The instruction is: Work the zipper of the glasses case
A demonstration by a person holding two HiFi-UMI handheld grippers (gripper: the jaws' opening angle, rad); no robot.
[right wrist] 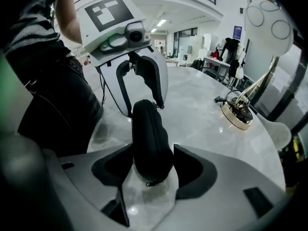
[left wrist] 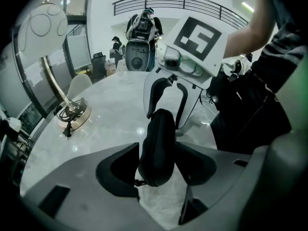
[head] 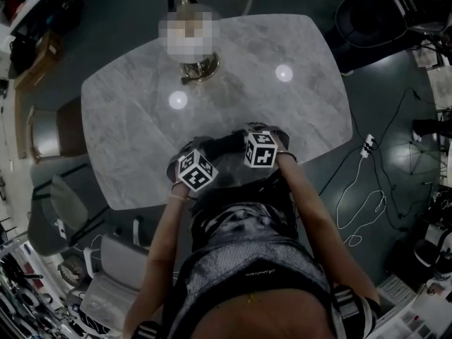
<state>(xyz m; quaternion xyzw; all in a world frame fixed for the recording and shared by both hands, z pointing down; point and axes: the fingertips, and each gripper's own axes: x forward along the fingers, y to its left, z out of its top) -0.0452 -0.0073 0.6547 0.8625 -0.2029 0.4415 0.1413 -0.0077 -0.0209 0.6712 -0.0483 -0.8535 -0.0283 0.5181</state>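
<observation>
Torso point(head: 247, 274) and forearms of the person fill the bottom of the head view and cover part of the table's point(head: 296, 111) near edge. Marker cubes hide most of the black glasses case point(left wrist: 161, 126) there, and its zipper line is hard to make out in any view. The case sits at the near edge between the two tools. The left gripper point(left wrist: 156, 150) clamps one end and the right gripper point(right wrist: 152, 150) the other, jaws set wide. Lamp base point(head: 200, 68) stands near the far edge.
</observation>
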